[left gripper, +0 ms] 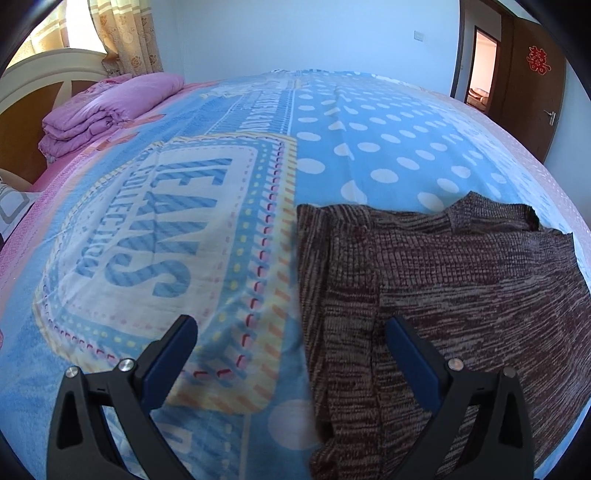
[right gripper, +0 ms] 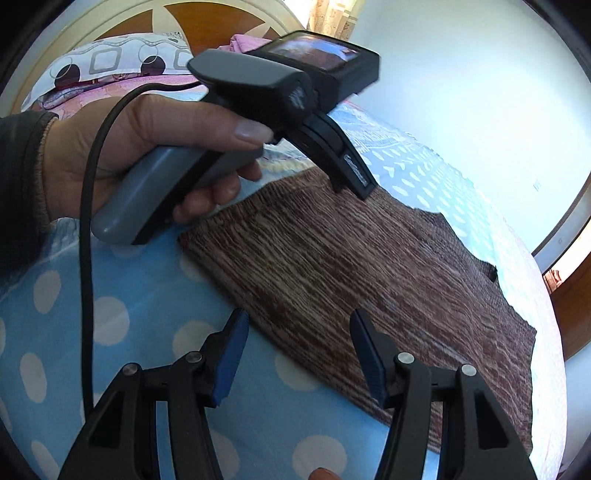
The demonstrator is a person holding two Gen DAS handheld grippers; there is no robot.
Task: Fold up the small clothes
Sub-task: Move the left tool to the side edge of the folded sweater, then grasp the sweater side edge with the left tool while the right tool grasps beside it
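Left tongs (left gripper: 291,332): jaws wide apart, nothing between the pads; one finger hangs over the bedspread (left gripper: 207,221), the other over the sweater (left gripper: 461,280). Whether that finger touches the knit cannot be told.
Right tongs (right gripper: 297,332): jaws about half open, holding nothing; they straddle the sweater's near edge from above.
Left hand (right gripper: 147,147): wrapped round the grey handle of the left tongs, seen in the right wrist view; a black cable hangs from it.
Sweater: brown knit, lying flat and partly folded on the bed, near its foot-side edge, away from the headboard (right gripper: 147,22).
Hard to see: sweater's lower part cut off by the frame; right view blurred.
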